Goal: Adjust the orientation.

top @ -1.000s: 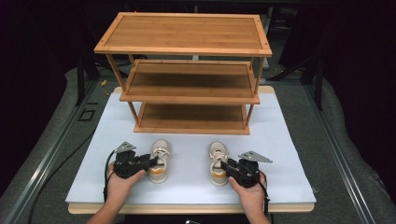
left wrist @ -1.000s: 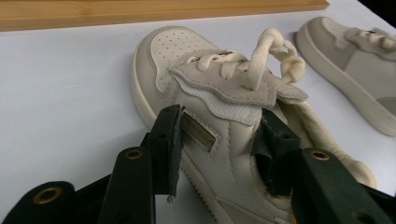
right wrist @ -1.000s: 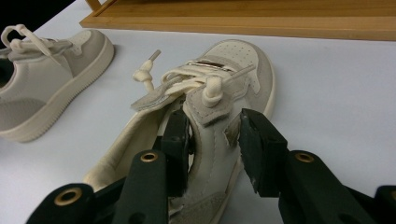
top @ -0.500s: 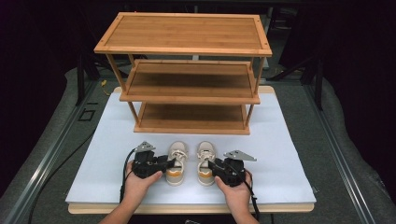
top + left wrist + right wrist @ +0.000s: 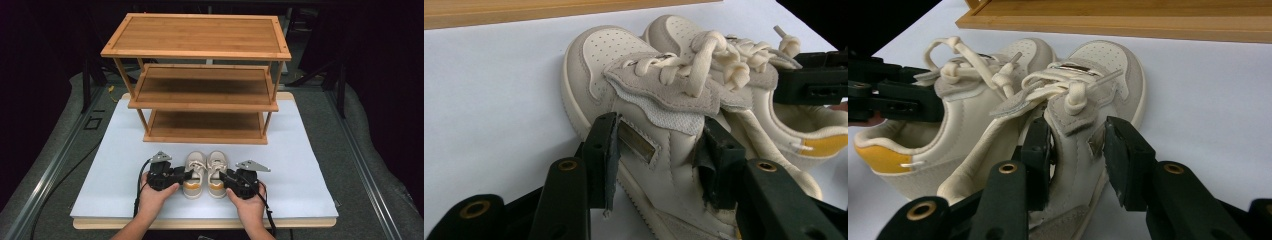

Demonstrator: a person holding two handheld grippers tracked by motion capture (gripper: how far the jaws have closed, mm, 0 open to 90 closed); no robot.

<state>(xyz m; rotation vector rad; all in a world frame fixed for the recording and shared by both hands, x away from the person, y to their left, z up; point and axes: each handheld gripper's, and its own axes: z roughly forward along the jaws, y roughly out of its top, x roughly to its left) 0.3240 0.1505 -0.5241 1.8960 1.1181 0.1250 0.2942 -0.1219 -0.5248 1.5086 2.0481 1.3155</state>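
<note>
Both sneakers now sit side by side, touching, on the white mat [image 5: 100,165] before the bamboo rack [image 5: 200,90]; left gripper [image 5: 186,175] clamps the left sneaker [image 5: 195,172], right gripper [image 5: 223,176] the right sneaker [image 5: 216,172], paired for shelving.

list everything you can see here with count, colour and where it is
shoes: 2, cream with grey suede and yellow heels, side by side and touching on the sheet in front of the rack; left shoe, right shoe
rack: 1, light brown wood, three shelves, standing at the far end of the sheet
sheet: 1, white, covering the board
board: 1, pale wood, edge showing at the near side under the sheet
floor: grey, around the board
left gripper: 1, black, jaws clamped across the left shoe's sides
right gripper: 1, black, jaws clamped across the right shoe's sides
hands: 2, one on each gripper at the near edge; left hand, right hand
</note>
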